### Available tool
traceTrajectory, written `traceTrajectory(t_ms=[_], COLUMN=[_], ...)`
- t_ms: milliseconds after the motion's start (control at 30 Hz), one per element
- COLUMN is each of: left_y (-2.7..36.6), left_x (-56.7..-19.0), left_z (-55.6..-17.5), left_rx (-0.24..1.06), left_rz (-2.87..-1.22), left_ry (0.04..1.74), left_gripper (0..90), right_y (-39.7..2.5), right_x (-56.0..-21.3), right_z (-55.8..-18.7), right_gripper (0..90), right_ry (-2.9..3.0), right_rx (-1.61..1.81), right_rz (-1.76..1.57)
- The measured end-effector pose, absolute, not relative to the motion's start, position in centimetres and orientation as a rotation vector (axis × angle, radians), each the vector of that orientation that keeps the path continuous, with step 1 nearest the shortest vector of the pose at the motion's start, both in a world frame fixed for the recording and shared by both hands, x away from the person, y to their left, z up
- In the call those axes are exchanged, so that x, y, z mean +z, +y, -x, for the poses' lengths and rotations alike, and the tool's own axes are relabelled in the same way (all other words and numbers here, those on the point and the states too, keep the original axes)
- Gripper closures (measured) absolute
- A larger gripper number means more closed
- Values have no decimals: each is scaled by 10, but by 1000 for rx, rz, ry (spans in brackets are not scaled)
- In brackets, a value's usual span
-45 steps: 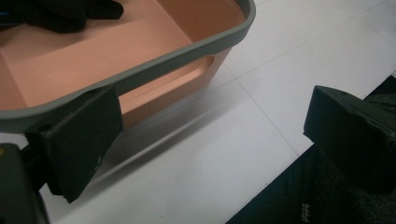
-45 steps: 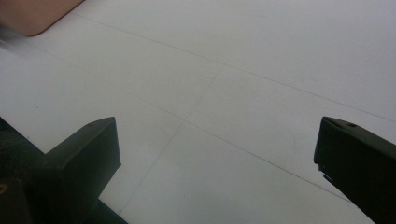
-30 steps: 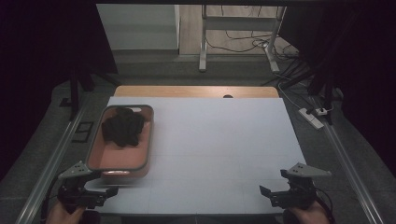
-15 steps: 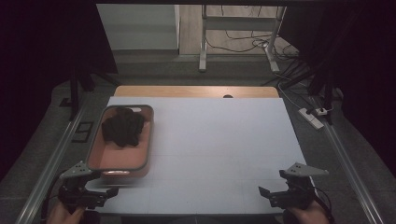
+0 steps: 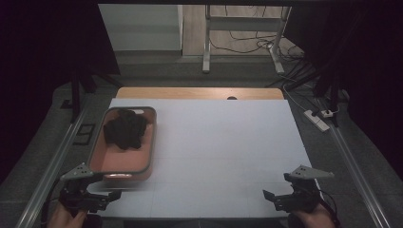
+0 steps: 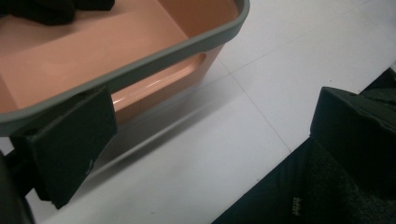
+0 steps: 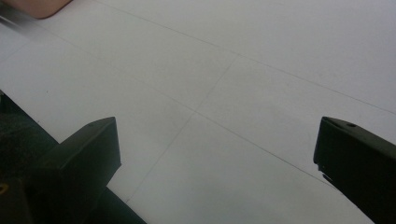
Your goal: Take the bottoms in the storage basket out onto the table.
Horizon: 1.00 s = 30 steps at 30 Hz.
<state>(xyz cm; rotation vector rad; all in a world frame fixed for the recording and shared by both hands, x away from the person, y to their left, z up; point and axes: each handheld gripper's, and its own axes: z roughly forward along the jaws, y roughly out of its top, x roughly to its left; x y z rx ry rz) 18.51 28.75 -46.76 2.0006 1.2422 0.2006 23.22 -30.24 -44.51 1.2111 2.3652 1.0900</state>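
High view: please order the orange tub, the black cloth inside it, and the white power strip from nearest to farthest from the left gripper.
From the left gripper:
1. Orange tub, its near edge just beyond the gripper, left side.
2. Black cloth, in the tub's far half.
3. White power strip, on the floor beyond the table's far right corner.

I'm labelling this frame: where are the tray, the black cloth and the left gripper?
tray [image 5: 148,142], high view, right rim.
black cloth [image 5: 124,130], high view, middle of the heap.
left gripper [image 5: 110,195], high view, between its jaw tips.
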Motion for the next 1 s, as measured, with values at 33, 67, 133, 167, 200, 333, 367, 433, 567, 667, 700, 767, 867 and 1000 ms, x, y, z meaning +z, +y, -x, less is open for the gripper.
traceTrajectory(t_ms=[33,67,133,167,200,333,367,433,567,667,700,767,867,1000], left_y=[287,287,287,287,287,285,285,284,283,282,281,281,277,276], left_x=[-467,-467,-465,-465,-465,-462,-461,-460,-459,-458,-458,-458,-457,-456], left_z=[-186,-186,-187,-187,-187,-189,-191,-193,-197,-201,-202,-204,-210,-215], left_rx=[202,202,202,202,218,249,234,235,250,261,265,263,265,272], left_rz=[-2004,-2004,-2008,-2008,-2009,-2006,-1993,-1996,-2003,-2004,-2004,-2005,-2008,-2000], left_ry=[1239,1239,1221,1221,1202,1171,1170,1169,1163,1157,1154,1151,1142,1145], left_gripper=[2,3,2,2,2,0,0,0,0,0,0,0,0,1], right_y=[-302,-302,-302,-302,-302,-302,-302,-302,-302,-302,-302,-302,-302,-302], right_x=[-445,-445,-445,-445,-445,-445,-445,-445,-445,-445,-445,-445,-445,-445], right_z=[-232,-232,-232,-232,-232,-232,-232,-233,-233,-233,-233,-233,-233,-233], right_gripper=[9,9,9,9,9,9,9,9,9,9,9,9,9,9], right_ry=[2367,2367,2367,2366,2366,2368,2368,2370,2369,2370,2372,2373,2372,2374], right_rx=[1089,1089,1091,1094,1094,1087,1086,1089,1092,1091,1088,1088,1090,1088], right_rz=[-1209,-1209,-1210,-1211,-1212,-1209,-1209,-1209,-1211,-1212,-1210,-1210,-1211,-1209])
